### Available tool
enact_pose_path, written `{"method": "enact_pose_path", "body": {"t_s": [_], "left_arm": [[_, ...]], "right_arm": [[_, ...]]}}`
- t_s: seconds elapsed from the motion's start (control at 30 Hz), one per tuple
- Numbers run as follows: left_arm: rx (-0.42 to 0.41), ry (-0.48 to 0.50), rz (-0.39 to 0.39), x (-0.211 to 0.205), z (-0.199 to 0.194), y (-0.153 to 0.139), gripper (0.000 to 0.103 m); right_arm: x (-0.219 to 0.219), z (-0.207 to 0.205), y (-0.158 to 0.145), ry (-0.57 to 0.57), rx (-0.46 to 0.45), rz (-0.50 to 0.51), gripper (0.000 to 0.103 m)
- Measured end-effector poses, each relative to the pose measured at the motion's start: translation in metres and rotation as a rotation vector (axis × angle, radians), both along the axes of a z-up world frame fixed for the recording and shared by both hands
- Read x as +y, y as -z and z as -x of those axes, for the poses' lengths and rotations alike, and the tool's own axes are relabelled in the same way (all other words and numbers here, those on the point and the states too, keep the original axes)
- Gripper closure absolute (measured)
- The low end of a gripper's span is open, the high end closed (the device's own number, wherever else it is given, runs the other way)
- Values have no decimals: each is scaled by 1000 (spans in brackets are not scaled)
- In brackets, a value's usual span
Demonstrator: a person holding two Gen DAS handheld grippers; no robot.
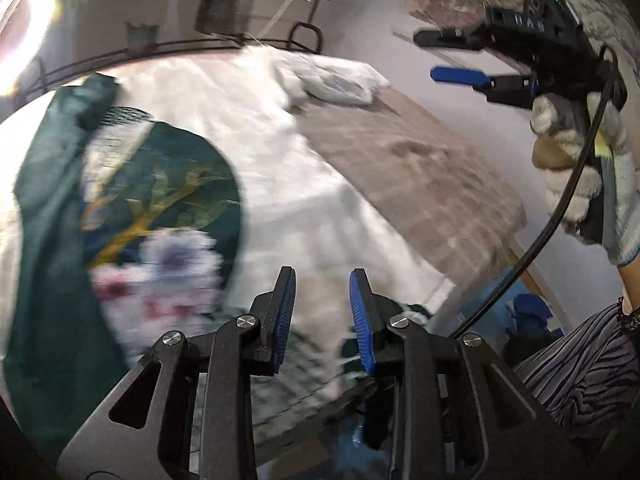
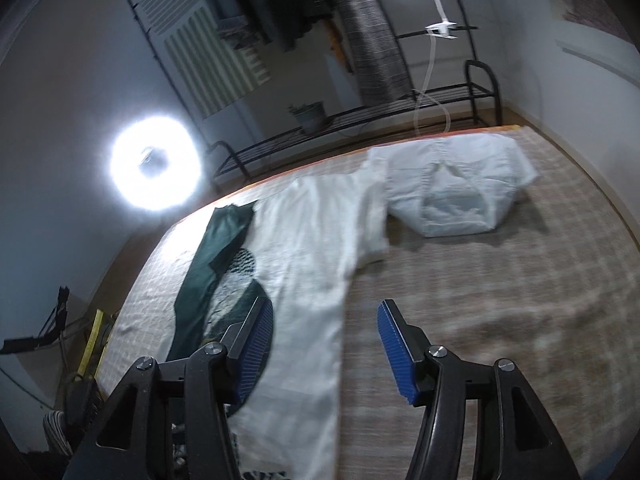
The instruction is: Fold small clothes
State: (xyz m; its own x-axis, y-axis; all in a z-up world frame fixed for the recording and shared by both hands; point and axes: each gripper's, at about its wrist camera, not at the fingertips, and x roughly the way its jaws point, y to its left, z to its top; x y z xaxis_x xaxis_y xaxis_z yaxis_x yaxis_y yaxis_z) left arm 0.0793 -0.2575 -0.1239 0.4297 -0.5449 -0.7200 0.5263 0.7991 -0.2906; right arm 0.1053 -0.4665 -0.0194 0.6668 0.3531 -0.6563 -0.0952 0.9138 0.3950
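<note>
Left gripper [image 1: 322,300] and right gripper [image 2: 324,332] agape, empty, over green-and-white garment [image 2: 304,248]

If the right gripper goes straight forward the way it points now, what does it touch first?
Probably the edge of the white cloth spread on the checked bed cover, which lies between the open right gripper; depth is unclear.

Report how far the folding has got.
Done: one white garment sits folded at the far end of the bed. In hand: nothing; left gripper and right gripper are open and empty. Left: the green-and-white garment lies spread out, unfolded.
</note>
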Motion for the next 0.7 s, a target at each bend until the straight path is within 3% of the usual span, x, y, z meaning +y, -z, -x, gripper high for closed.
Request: {"method": "enact_pose_path", "body": {"t_s": [0.17,0.27,0.57,0.7], "left_arm": [[25,74,-9,-38,7,10,75],[27,98,1,-51,12,10,60],[-54,141,-104,-84,26,13,59],[-52,142,-126,-94,25,16,59]], "right_arm": [[-36,7,2,62,1,-25,44],[-54,12,2,93,-5,-49,44],[-61,15,7,100,8,-55,44],[-61,14,9,98,11,-71,44]]}}
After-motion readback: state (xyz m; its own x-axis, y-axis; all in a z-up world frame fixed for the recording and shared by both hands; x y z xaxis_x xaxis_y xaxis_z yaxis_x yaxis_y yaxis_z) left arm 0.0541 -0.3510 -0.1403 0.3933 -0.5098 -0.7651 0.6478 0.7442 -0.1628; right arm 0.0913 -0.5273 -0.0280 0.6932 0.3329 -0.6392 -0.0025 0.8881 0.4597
